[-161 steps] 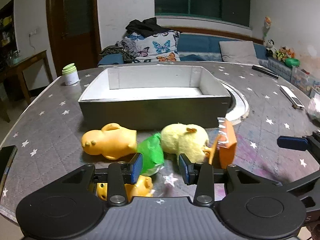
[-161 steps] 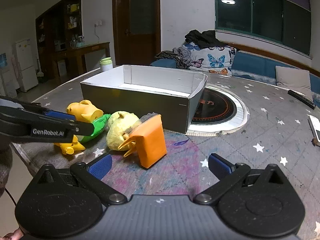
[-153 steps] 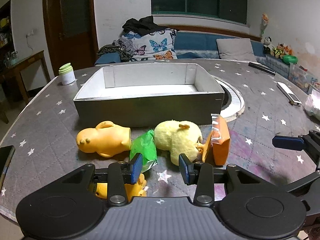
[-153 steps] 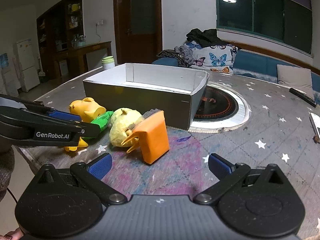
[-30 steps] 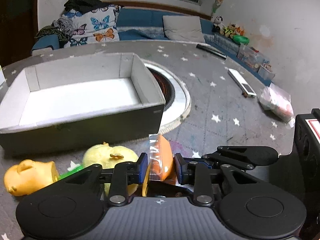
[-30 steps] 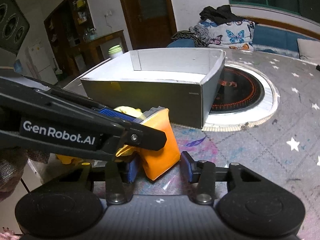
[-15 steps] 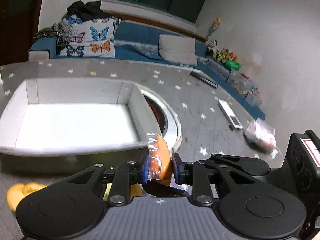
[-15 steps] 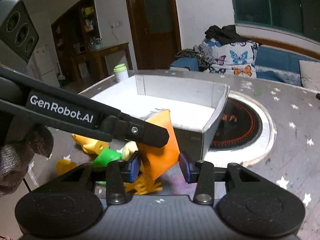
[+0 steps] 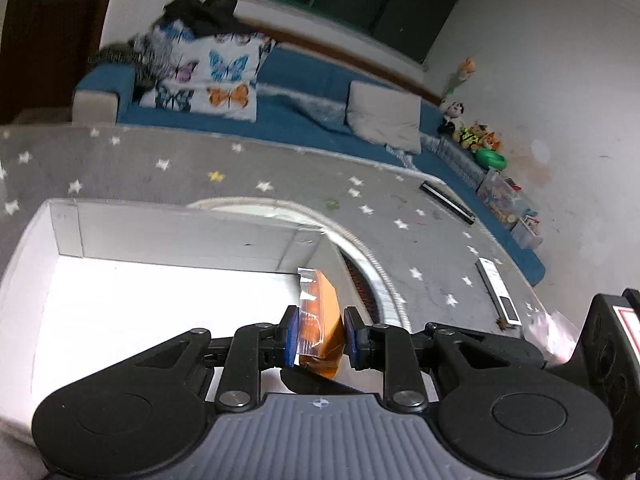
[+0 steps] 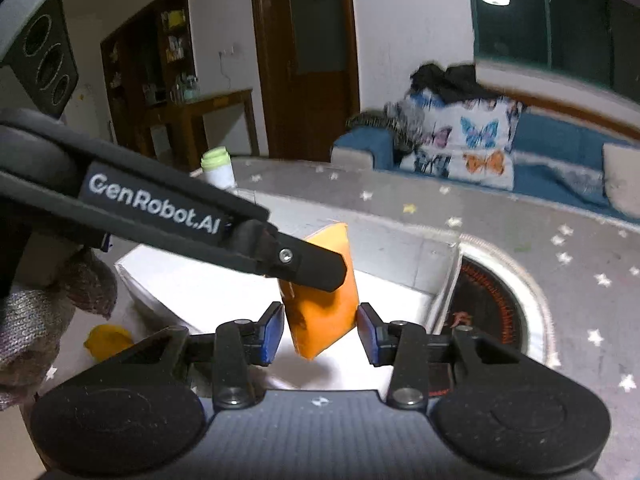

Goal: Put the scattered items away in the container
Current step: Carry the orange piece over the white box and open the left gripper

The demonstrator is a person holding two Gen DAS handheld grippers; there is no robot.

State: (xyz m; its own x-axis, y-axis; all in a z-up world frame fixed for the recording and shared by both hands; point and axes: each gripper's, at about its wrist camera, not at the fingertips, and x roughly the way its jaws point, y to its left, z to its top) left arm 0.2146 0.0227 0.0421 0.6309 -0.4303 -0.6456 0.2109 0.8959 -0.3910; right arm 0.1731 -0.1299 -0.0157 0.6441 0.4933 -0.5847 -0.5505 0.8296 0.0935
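My left gripper (image 9: 319, 334) is shut on the orange snack bag (image 9: 320, 312) and holds it above the white inside of the grey box (image 9: 120, 312), near the box's right wall. In the right wrist view the same orange bag (image 10: 324, 308) hangs between the right gripper's (image 10: 320, 334) blue pads, which stand close on both sides of it. Whether they press it I cannot tell. The left gripper's black finger (image 10: 304, 264) crosses in front of the bag. A yellow toy (image 10: 108, 340) lies on the table left of the box (image 10: 404, 248).
A round inset plate (image 10: 500, 304) sits in the table right of the box. A green-lidded jar (image 10: 218, 168) stands behind the box. Remotes (image 9: 498, 292) and a plastic bag (image 9: 548, 332) lie at the table's right side. A blue sofa stands behind the table.
Both grippers closed around the orange bag on the table, then lifted it up and over the box. The other toys have dropped out of the left wrist view.
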